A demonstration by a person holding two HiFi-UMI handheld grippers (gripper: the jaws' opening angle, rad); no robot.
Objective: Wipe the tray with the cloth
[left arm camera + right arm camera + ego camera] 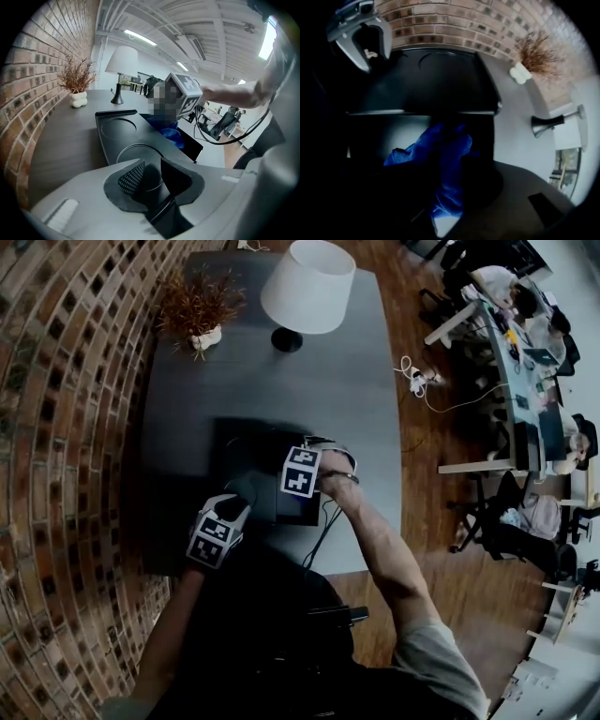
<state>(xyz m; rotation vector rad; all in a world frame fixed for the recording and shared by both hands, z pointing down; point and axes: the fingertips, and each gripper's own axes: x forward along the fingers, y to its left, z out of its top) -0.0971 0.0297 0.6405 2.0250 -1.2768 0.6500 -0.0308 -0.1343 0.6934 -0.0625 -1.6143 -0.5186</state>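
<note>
A black tray [246, 448] with round recesses lies on the dark table; it also shows in the left gripper view [112, 126] and the right gripper view [431, 79]. My left gripper [146, 180] is shut on the tray's near rim, at the lower left in the head view [228, 518]. A blue cloth [412, 150] is bunched between the jaws of my right gripper [440, 165], which is shut on it and points steeply down at the tray's right part [302, 486]. From the left gripper view the cloth [171, 136] rests on the tray under the right gripper's marker cube [185, 96].
A white lamp [309, 287] and a dried plant in a white pot [199, 307] stand at the table's far end. A brick wall [56, 427] runs along the left. A cable [323, 532] hangs over the near table edge. Office desks and chairs [525, 381] stand at the right.
</note>
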